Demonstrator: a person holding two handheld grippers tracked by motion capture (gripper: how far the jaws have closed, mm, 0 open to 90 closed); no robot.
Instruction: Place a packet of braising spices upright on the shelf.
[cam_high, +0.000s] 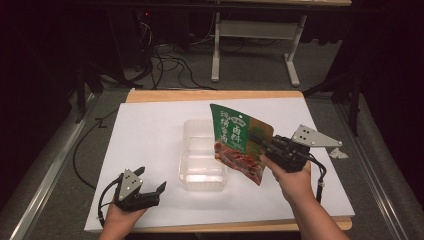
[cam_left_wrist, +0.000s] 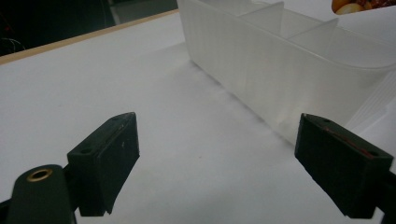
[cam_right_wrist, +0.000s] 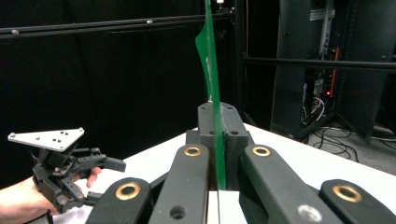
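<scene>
— Pinched between my right gripper's (cam_right_wrist: 218, 140) jaws: green snack pouch (cam_high: 239, 141), edge-on, above clear tray (cam_high: 202, 181); light, floppy, slippery.

— Hold its rim; my left gripper (cam_left_wrist: 224, 154) gapes wide, empty.

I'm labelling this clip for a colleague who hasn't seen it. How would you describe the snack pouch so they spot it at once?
Start at the white table and find the clear plastic tray at its middle. Just right of it, above the tray's right edge, the right gripper holds up a flat pouch. It is the only colourful thing there: green on top with white characters, red food pictured below.
</scene>
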